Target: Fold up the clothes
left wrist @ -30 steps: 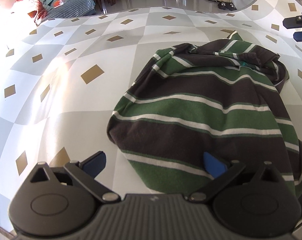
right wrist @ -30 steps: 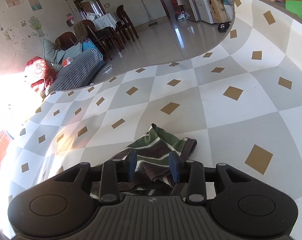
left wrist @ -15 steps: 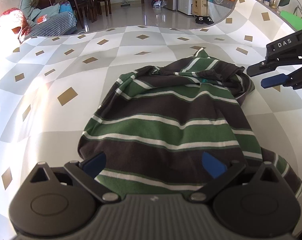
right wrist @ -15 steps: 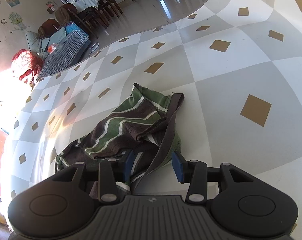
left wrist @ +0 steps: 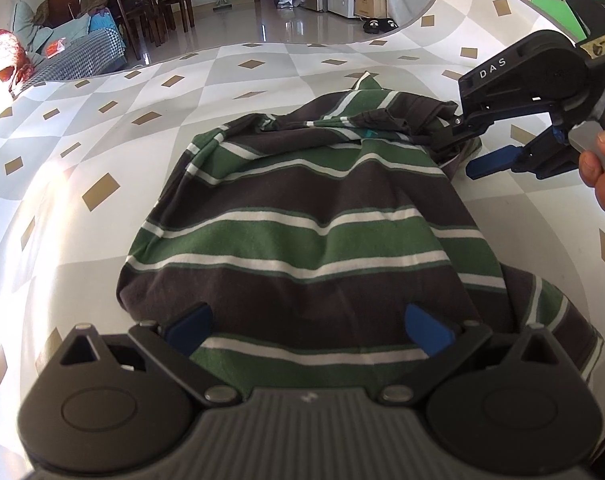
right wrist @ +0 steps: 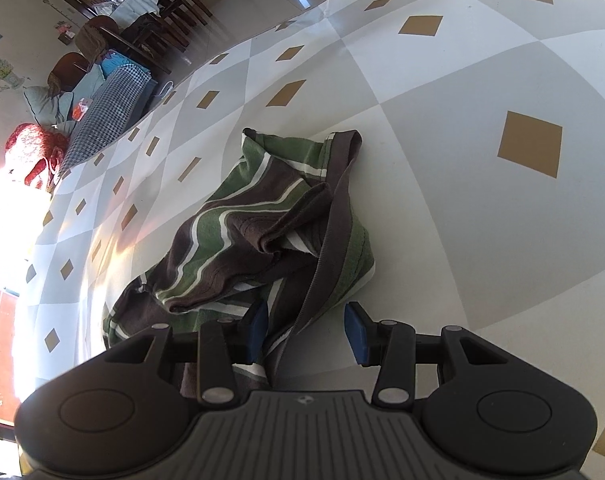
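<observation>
Striped shirt [left wrist: 322,220] lies crumpled on the counter [left wrist: 102,140]; the right gripper [right wrist: 306,330], fingers half open astride its dark collar band, should pinch only that band, while the left gripper [left wrist: 306,326] hovers wide over the hem.

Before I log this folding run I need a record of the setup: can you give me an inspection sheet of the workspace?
Surface: tablecloth with grey and white diamonds and tan squares.
Job's things: one striped shirt, green, brown and white, lying crumpled, not yet folded.
Clutter: nothing seen on the cloth besides the shirt.
Grippers: left hand-held gripper open over the shirt's near hem; right hand-held gripper open, astride the shirt's dark edge band, jaws having just opened a little.
Cables: nothing seen on the table.
Surroundings: dining chairs, a checked sofa, shiny floor, slippers.
</observation>
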### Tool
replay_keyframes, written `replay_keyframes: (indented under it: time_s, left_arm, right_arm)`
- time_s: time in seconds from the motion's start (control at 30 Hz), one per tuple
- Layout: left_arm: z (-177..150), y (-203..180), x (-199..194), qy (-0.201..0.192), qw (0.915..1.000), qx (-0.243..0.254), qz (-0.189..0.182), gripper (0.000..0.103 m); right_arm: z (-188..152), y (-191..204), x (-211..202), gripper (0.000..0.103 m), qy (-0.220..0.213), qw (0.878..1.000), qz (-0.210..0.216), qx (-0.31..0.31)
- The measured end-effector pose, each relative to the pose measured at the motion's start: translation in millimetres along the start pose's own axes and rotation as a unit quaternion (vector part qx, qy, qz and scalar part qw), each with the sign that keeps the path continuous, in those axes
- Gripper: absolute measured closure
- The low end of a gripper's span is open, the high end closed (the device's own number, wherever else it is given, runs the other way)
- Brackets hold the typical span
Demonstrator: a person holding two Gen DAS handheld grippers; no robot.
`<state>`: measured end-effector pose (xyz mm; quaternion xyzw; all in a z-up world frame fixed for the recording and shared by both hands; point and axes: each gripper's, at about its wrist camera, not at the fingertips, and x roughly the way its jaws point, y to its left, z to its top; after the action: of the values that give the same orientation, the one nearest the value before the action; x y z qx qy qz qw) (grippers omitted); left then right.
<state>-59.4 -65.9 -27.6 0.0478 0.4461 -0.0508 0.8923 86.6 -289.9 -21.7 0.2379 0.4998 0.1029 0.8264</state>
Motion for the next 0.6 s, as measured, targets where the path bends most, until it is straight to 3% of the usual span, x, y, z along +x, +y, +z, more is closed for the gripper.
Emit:
replay_keyframes:
  time_s: [0.1, 0.17, 0.27, 0.6]
  left_arm:
    - [-1, 2, 3, 0.005, 1.0, -0.003, 0.001, 0.0]
    - [-2, 3, 5, 0.009, 1.0, -0.003, 0.004, 0.0]
    - [-3, 7, 7, 0.015, 0.9998, -0.006, 0.014, 0.0]
    - [-6, 29, 6, 0.029, 0.9976, -0.046, 0.043, 0.0]
  right_arm:
    - [-3, 2, 5, 0.065, -0.009, 1.0, -0.006, -0.002]
    - [-4, 3, 8, 0.085, -0.011, 1.0, -0.009, -0.002]
    - [-3, 7, 7, 0.095, -0.028, 0.999, -0.017, -0.018]
    - [15, 45, -54, 0.098, -0.172, 0.979, -0.011, -0.111]
